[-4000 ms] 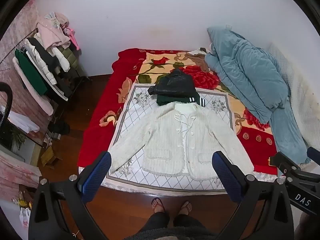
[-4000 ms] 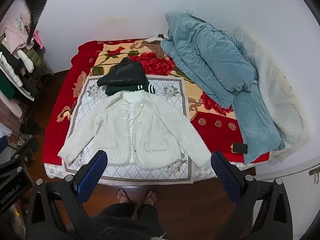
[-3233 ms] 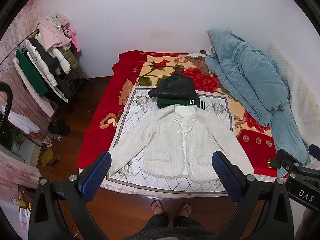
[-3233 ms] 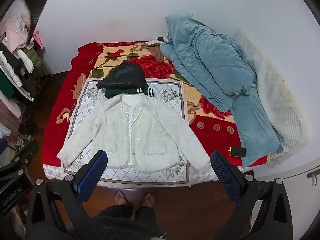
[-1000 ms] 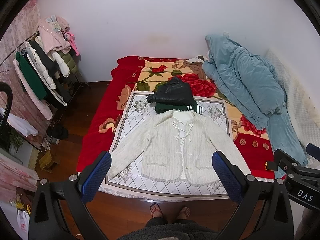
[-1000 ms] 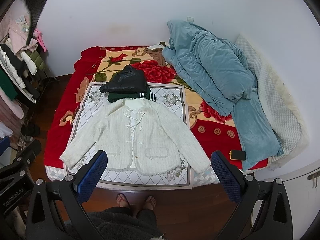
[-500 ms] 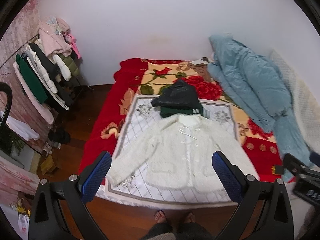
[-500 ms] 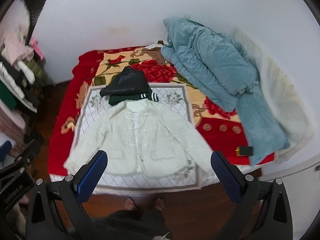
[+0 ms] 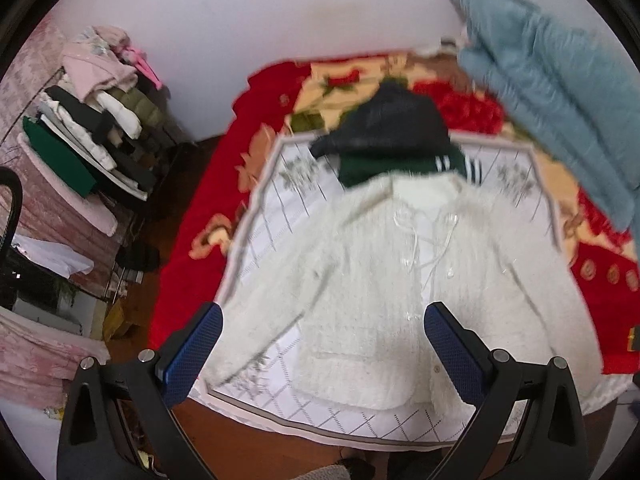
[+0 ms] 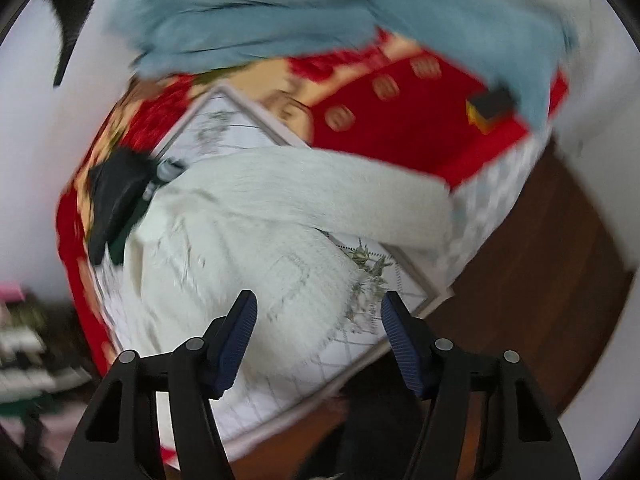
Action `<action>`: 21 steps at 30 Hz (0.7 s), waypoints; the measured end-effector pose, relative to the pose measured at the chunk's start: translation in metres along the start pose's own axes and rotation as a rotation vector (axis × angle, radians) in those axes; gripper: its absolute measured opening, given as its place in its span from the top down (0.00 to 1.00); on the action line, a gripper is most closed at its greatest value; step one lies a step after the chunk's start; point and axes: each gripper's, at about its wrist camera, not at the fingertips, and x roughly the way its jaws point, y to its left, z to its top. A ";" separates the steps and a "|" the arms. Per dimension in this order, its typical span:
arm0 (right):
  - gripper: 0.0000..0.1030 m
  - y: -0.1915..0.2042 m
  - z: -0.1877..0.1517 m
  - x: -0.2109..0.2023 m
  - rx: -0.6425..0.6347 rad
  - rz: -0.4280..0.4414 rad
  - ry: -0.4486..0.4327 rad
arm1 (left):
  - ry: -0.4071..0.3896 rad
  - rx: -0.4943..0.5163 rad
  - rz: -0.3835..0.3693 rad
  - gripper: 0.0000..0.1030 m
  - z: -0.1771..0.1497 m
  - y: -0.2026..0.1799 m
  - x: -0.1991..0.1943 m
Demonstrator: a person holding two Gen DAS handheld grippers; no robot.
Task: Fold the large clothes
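A fluffy white jacket [image 9: 384, 276] lies flat, front up, sleeves spread, on a white quilted mat [image 9: 280, 208] on the bed. My left gripper [image 9: 320, 320] is open and empty, above the jacket's lower left part. In the right wrist view the same jacket [image 10: 256, 240] appears tilted, its sleeve [image 10: 360, 200] reaching toward the bed corner. My right gripper [image 10: 318, 308] is open and empty, just above the jacket's hem. Both views are motion-blurred.
A black and green folded garment [image 9: 388, 140] lies above the jacket's collar. A blue duvet [image 9: 560, 92] is heaped at the right of the bed. A red floral blanket [image 9: 224, 184] covers the bed. A clothes rack [image 9: 92, 136] stands left. A dark phone [image 10: 490, 106] lies near the bed corner.
Both grippers have moved quickly down and in toward the jacket. The right view has tilted sharply and its jaws stand narrower than before.
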 end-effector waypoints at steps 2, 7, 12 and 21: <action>0.25 -0.040 0.015 0.054 0.118 0.035 0.058 | 0.043 0.002 -0.004 0.00 -0.003 -0.030 0.035; 0.25 -0.124 0.029 0.186 0.348 0.065 0.170 | 0.155 0.042 -0.039 0.00 -0.018 -0.116 0.119; 0.29 -0.182 0.038 0.287 0.630 0.163 0.161 | 0.242 0.108 -0.080 0.00 -0.037 -0.194 0.189; 0.54 -0.187 0.047 0.300 0.620 0.274 -0.091 | 0.230 0.164 -0.134 0.00 -0.049 -0.253 0.232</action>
